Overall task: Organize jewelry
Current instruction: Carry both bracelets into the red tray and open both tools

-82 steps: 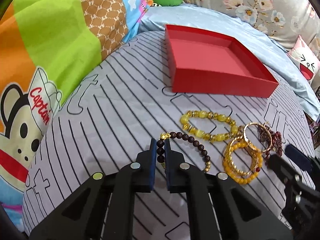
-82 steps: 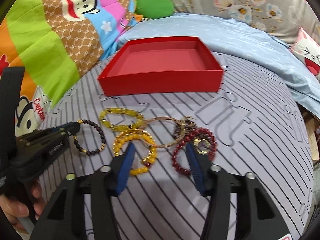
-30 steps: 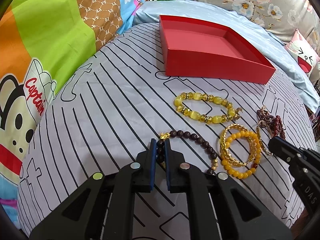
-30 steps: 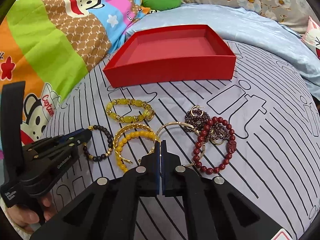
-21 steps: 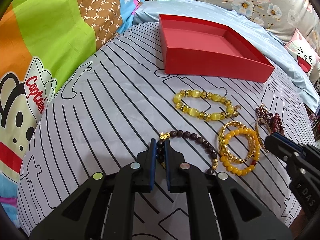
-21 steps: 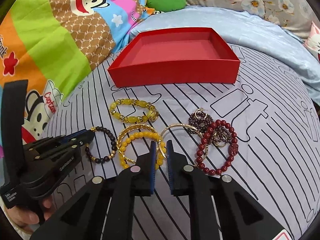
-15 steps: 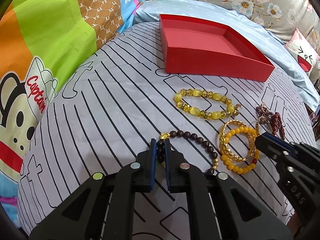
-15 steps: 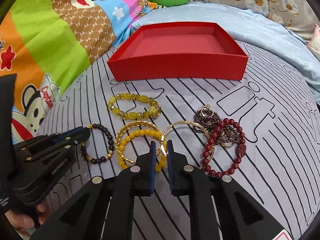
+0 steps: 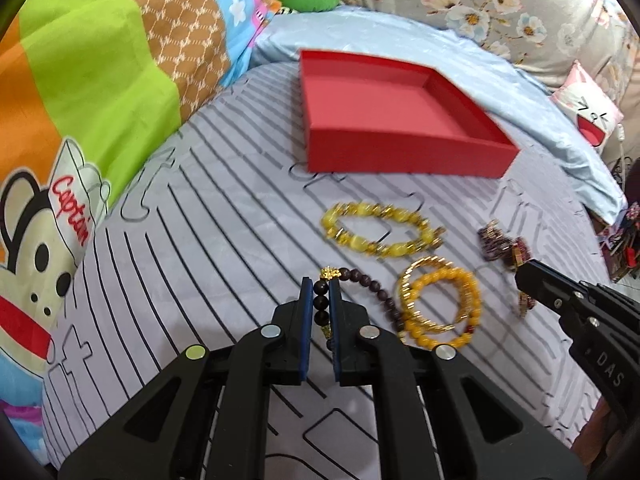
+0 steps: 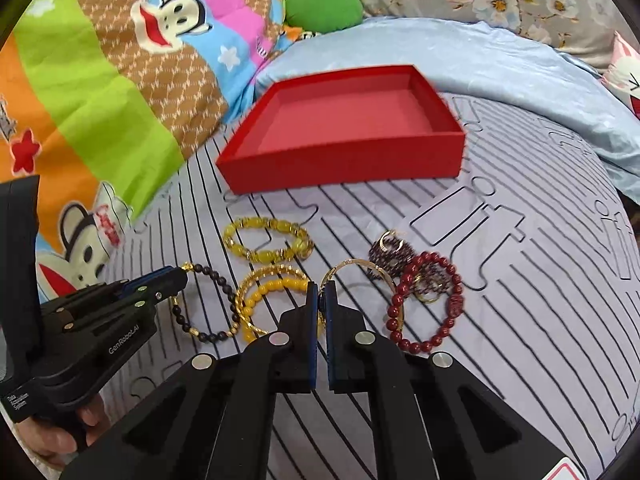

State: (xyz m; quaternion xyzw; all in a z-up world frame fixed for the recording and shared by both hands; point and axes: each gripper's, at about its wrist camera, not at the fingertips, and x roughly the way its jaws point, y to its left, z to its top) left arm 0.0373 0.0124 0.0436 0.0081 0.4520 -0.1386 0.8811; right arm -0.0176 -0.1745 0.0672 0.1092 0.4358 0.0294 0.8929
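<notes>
On the grey striped bedspread (image 10: 540,300), a shallow red cardboard box (image 10: 348,164) sits open and bare toward the far edge, by the blue quilt (image 10: 460,52), plainly meant to receive the jewelry spread in front of it.

Nearer the cartoon monkey blanket (image 9: 60,140), the left gripper (image 9: 319,304) has its jaws clamped on one side of the dark brown bead bracelet with gold spacers (image 9: 368,284); its other side trails on the cloth, touching the orange-yellow bead bracelet coiled with a gold bangle (image 10: 272,292). Gripping a few beads edge-on looks sensible, since the strand would slip from a flat pinch.

Just beside it, the right gripper (image 10: 319,304) has its jaws drawn nearly together on the near side of the thin gold wire bangle (image 10: 356,276), though the narrow gap hides exactly what is caught. That bangle overlaps the dark red bead bracelet (image 10: 424,308), which lies over a small purple bead cluster with gold hoops (image 10: 392,252).

Between these and the box, the pale yellow chunky bead bracelet (image 10: 268,244) lies alone.

I judge both pieces are about to be lifted to the box; the overlaps could drag neighbours along, so a slow rise seems wise.
</notes>
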